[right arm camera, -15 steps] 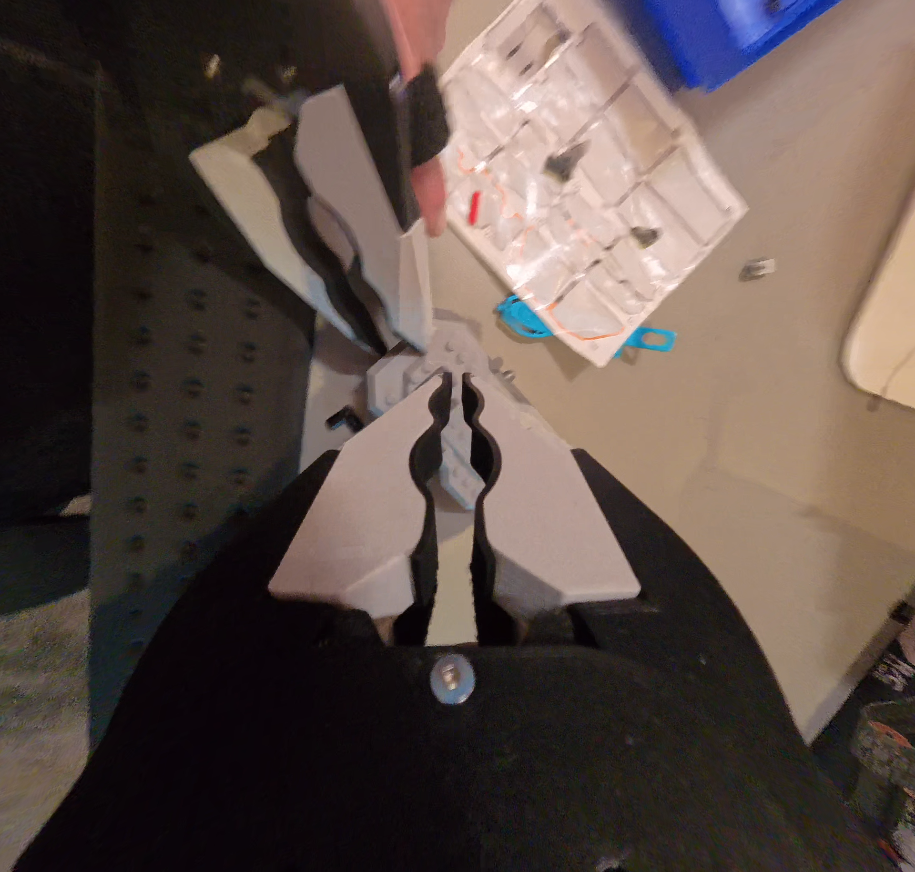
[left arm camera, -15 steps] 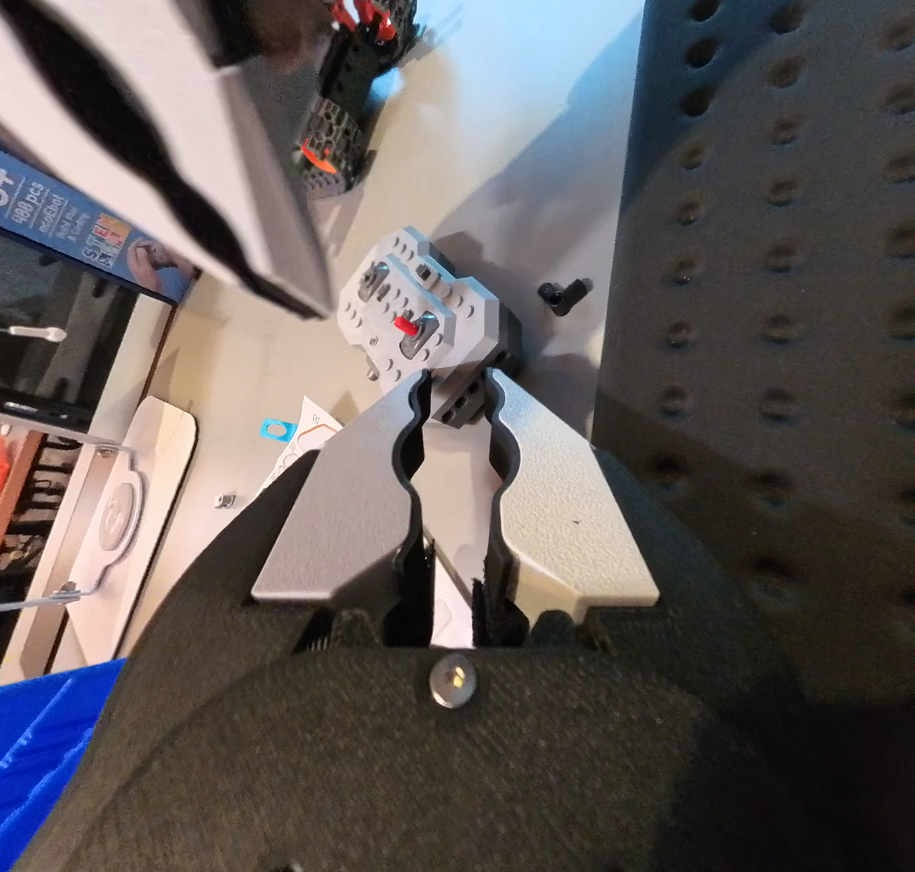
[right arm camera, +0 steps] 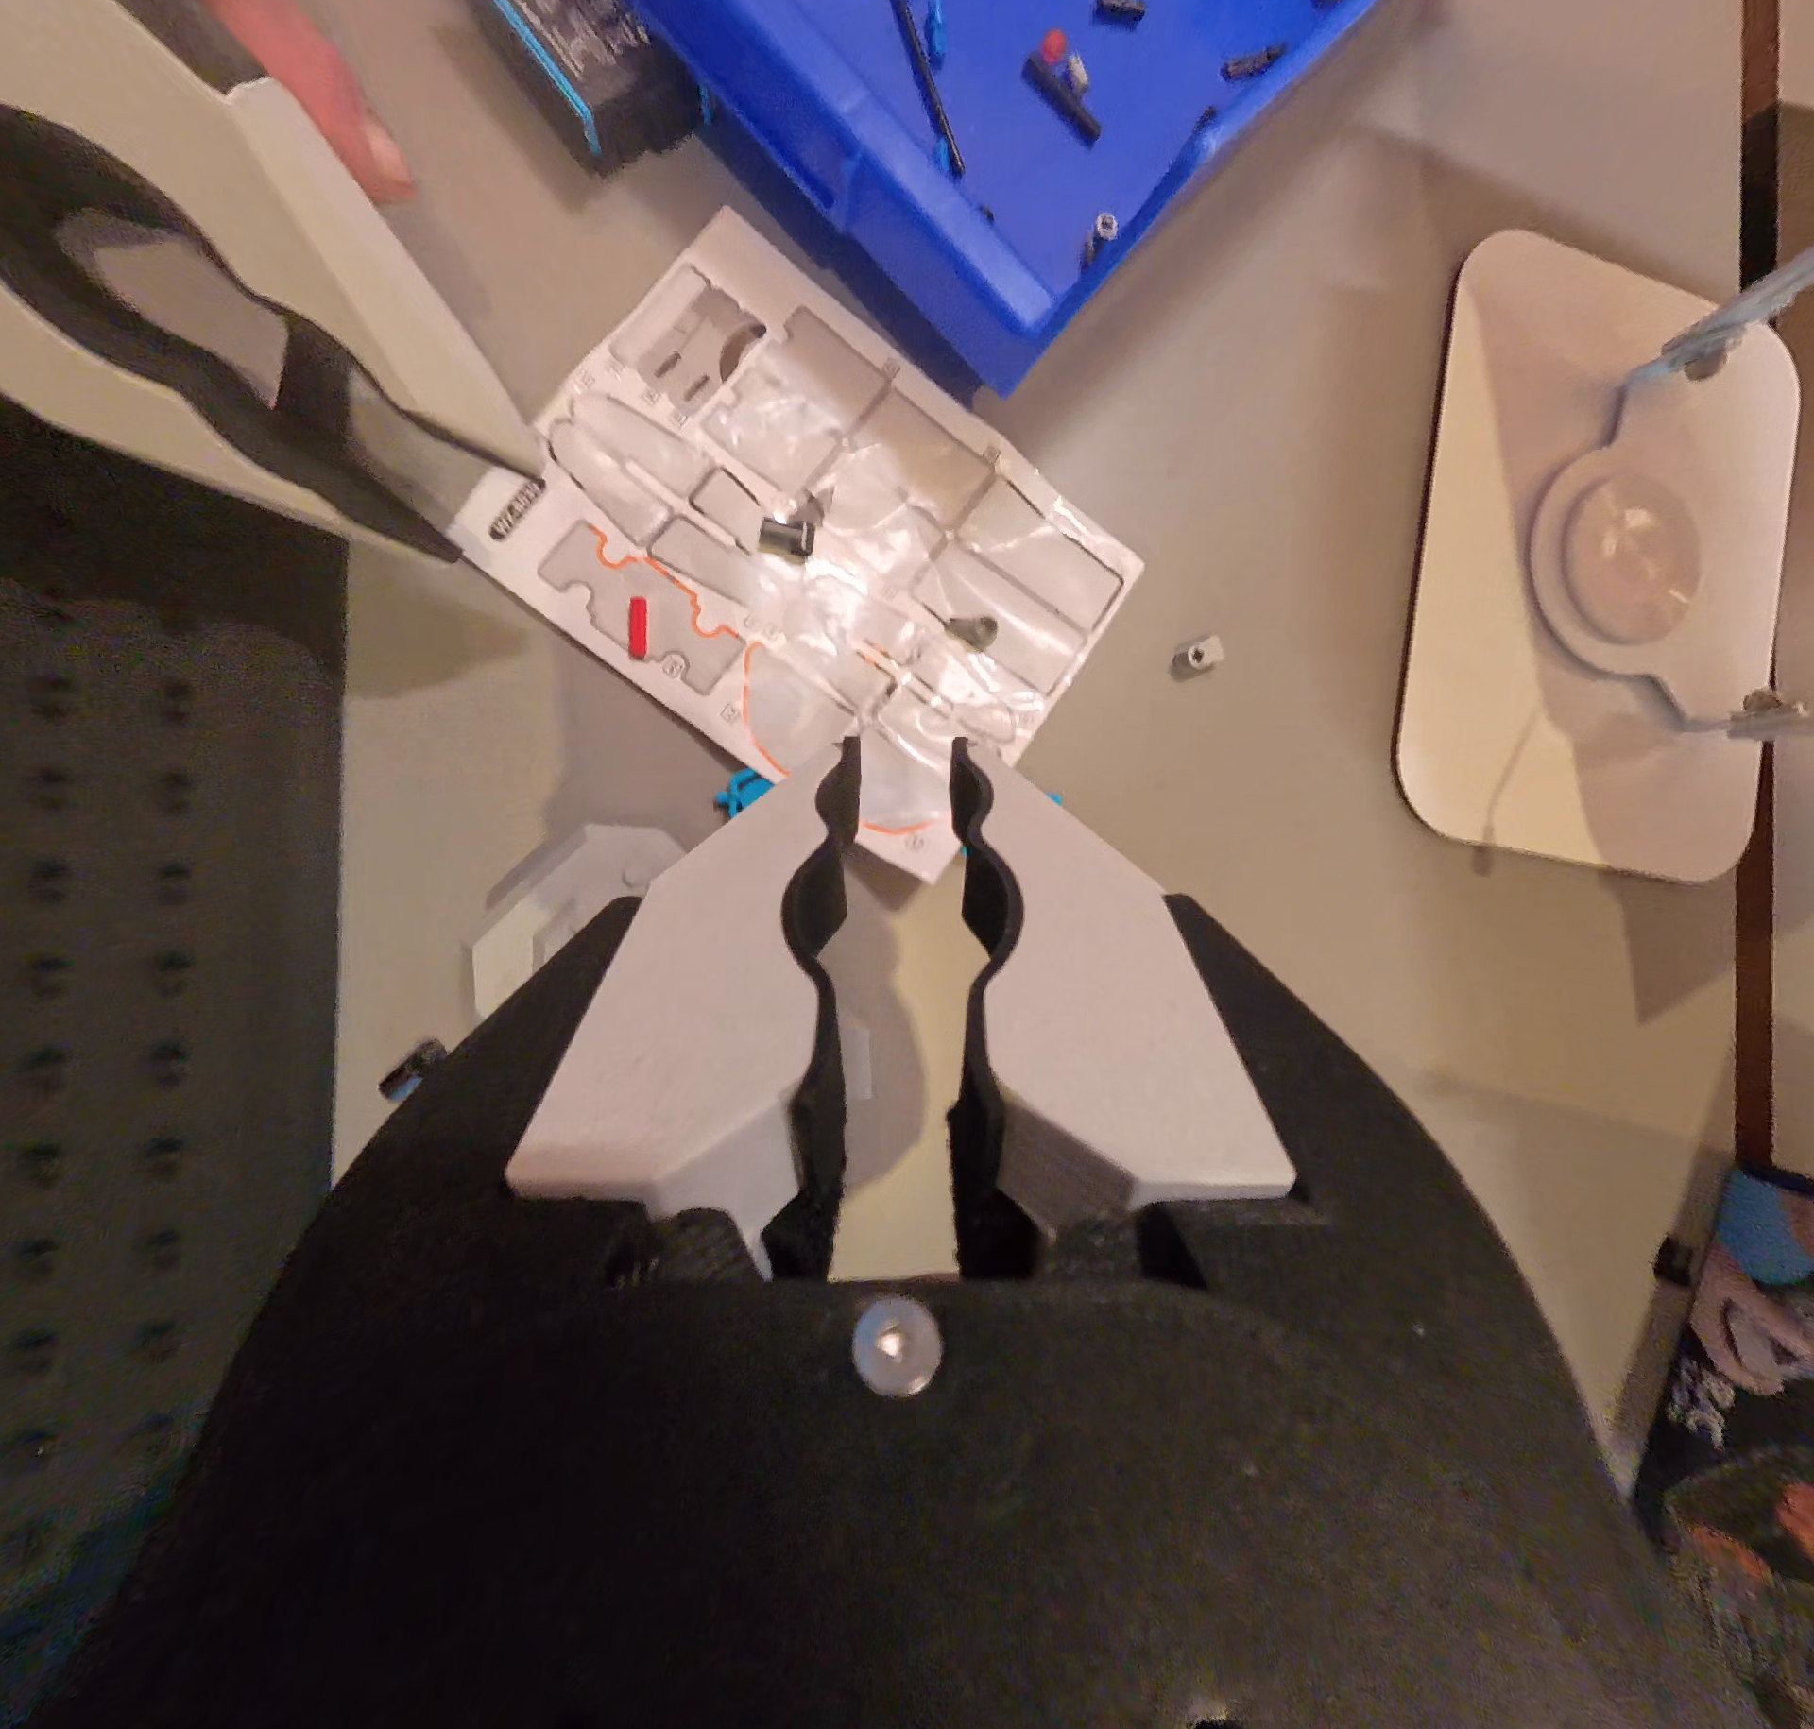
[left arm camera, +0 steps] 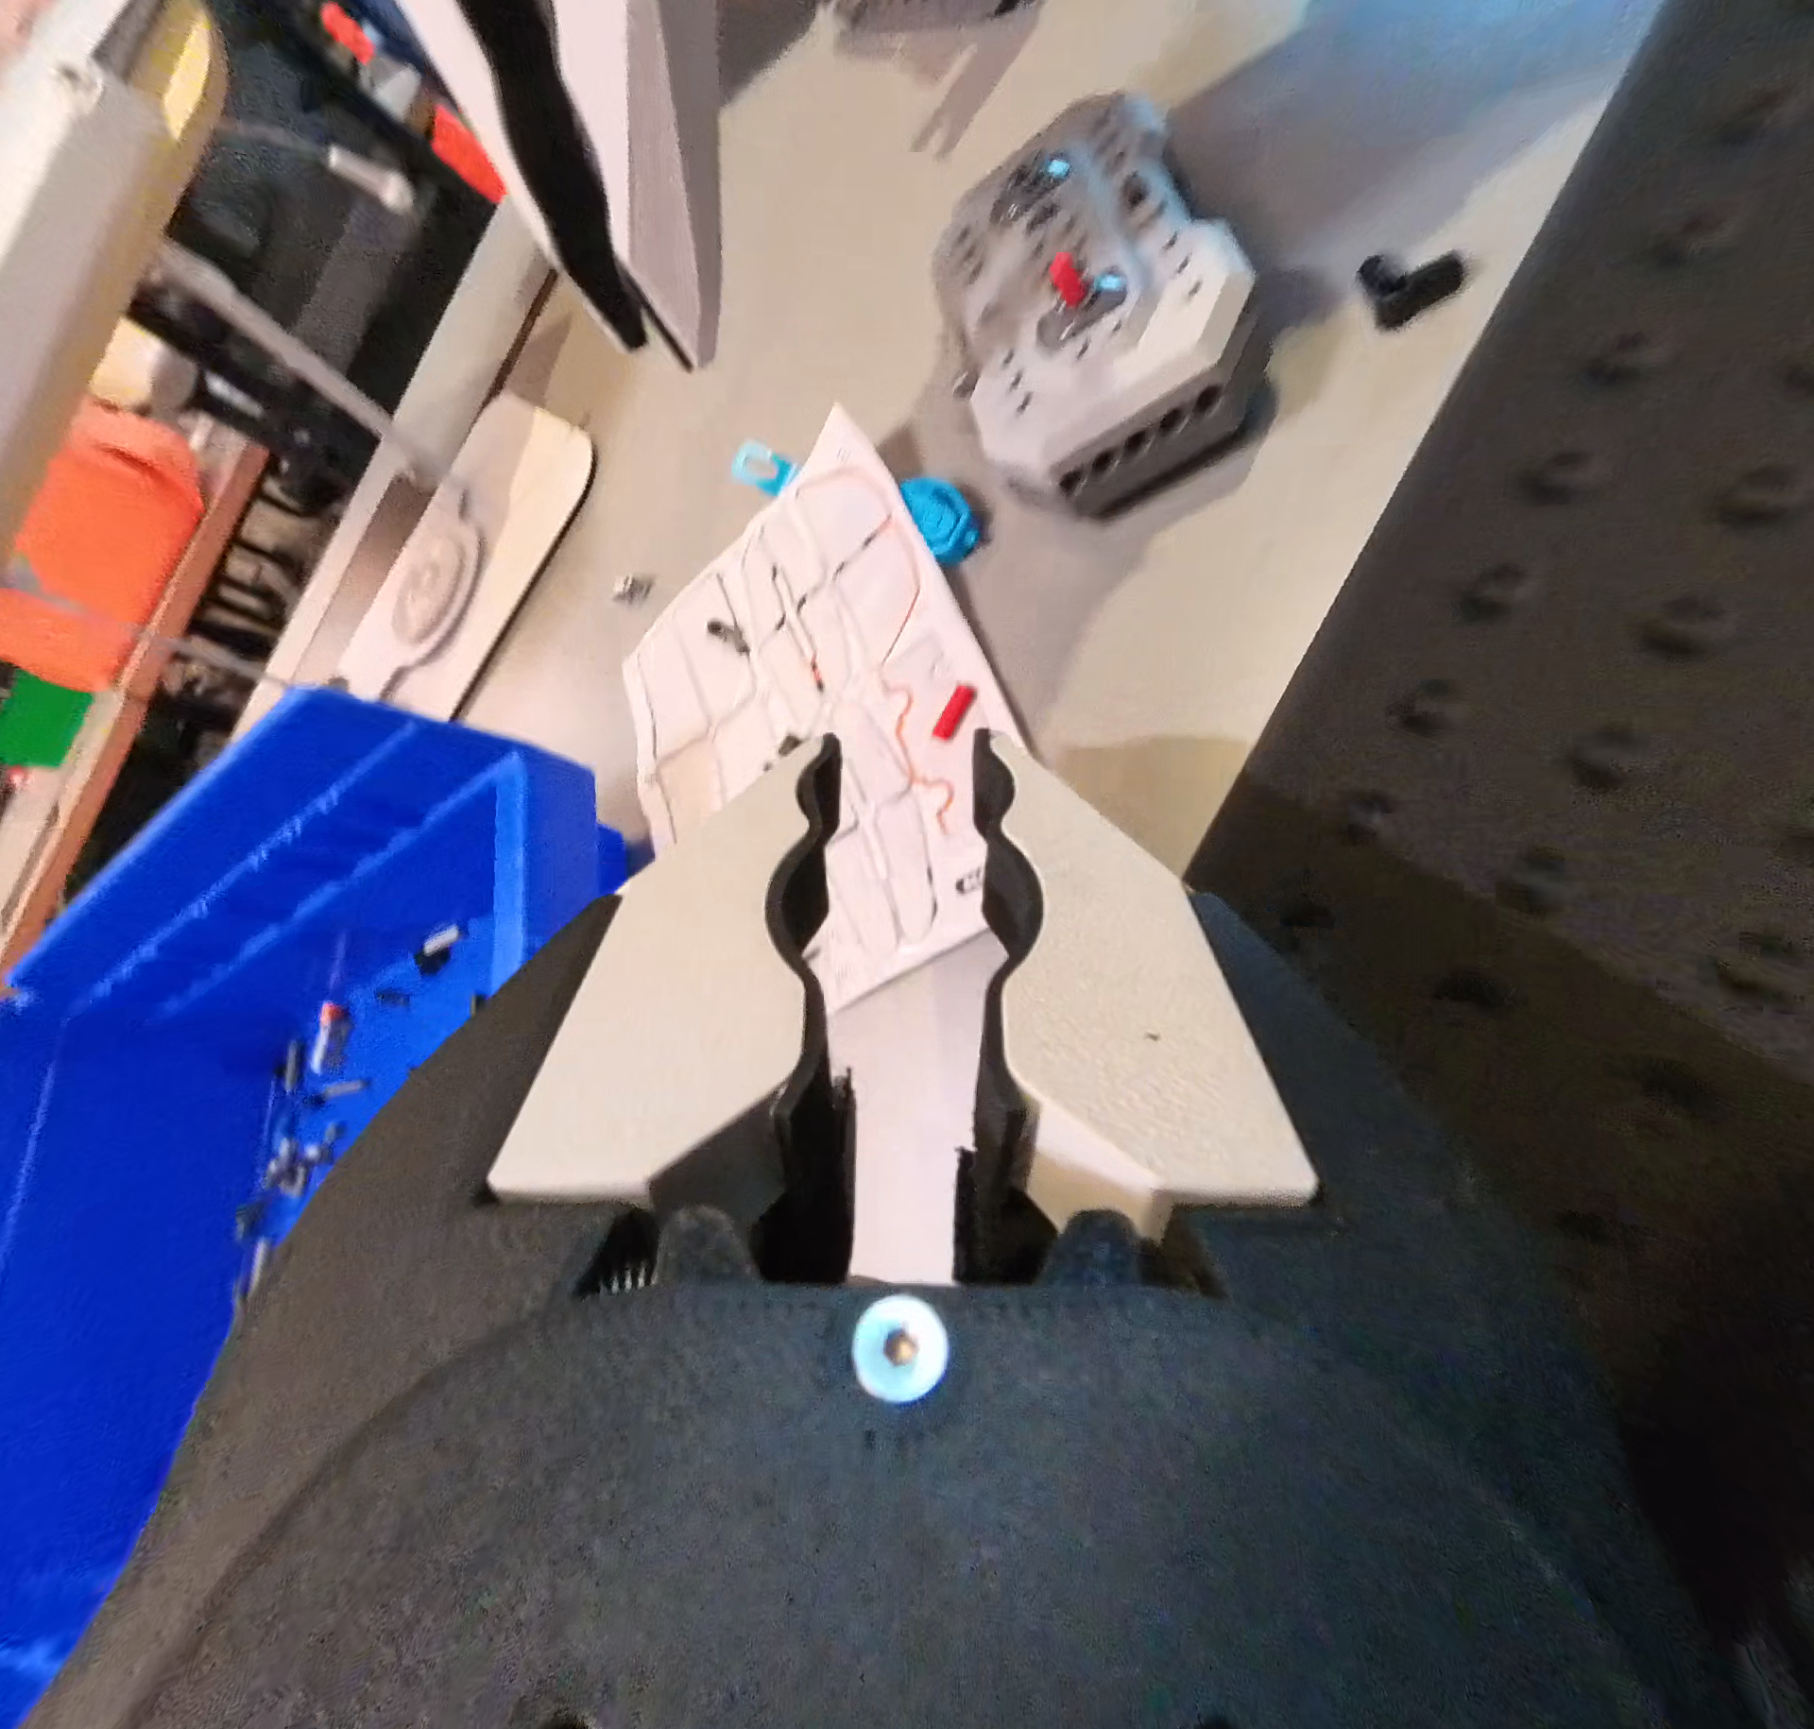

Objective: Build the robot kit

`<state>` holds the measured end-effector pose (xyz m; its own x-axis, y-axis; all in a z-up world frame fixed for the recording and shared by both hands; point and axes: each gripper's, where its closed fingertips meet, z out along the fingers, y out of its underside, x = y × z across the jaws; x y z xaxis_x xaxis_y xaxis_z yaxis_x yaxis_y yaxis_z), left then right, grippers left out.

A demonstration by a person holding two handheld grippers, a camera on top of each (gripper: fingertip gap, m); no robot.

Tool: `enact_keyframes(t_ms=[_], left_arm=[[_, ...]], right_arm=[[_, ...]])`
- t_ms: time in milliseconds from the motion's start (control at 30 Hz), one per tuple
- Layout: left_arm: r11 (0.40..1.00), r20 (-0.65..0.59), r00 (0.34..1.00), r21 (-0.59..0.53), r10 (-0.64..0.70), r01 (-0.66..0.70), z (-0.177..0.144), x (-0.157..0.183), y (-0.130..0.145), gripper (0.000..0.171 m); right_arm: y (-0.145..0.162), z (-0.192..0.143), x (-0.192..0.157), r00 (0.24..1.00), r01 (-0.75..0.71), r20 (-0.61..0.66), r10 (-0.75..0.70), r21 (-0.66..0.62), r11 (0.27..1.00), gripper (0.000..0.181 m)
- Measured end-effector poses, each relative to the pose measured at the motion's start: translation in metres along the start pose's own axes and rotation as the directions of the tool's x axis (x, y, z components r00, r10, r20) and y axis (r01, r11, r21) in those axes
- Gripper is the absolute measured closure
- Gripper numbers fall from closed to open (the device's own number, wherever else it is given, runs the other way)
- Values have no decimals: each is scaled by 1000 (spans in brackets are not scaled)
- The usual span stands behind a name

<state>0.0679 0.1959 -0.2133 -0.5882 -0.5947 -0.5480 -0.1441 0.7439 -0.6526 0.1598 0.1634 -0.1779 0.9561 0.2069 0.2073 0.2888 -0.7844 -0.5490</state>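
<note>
Surface: beige tabletop (right arm camera: 1276, 524), and I take the clear blister tray (right arm camera: 844, 543) lying flat on it as my landmark.
Far left of tray: dark perforated panel (right arm camera: 167, 897) stands along the table edge; a small black connector (right arm camera: 412, 1065) lies at its foot.
Left gripper (left arm camera: 908, 749): I see its jaws parted with nothing between them, hovering above the tray's near corner; in the right wrist view its tips reach the tray's left corner.
Grey motor block (left arm camera: 1099, 308): beyond the tray in the left wrist view, resting free on the table with a red pin (left arm camera: 1065, 276) standing in its top; neither gripper touches it.
In the tray: a red peg (right arm camera: 639, 624) and two small dark parts sit in separate pockets, kept sorted, I judge.
Right gripper (right arm camera: 903, 749): released and empty, fingers over the tray's near corner.
Above the tray: blue parts bin (right arm camera: 982, 239), loose pieces inside.
Right of tray: a small grey nut (right arm camera: 1198, 653), then a white rounded board (right arm camera: 1472, 779).
</note>
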Motion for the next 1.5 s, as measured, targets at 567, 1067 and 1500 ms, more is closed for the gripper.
enact_keyframes(t_ms=[567, 1067, 1500], left_arm=[[995, 25, 996, -52, -87, 89, 6, -8, 23, 149], [993, 20, 995, -71, -97, 98, 9, -11, 29, 150], [990, 40, 992, -78, -116, 118, 9, -19, 36, 151]], right_arm=[[5, 81, 17, 976, 127, 190, -110, -80, 989, 166], [-19, 93, -39, 867, 306, 390, -310, 74, 949, 166], [-30, 87, -42, 866, 266, 398, -301, 142, 953, 176]])
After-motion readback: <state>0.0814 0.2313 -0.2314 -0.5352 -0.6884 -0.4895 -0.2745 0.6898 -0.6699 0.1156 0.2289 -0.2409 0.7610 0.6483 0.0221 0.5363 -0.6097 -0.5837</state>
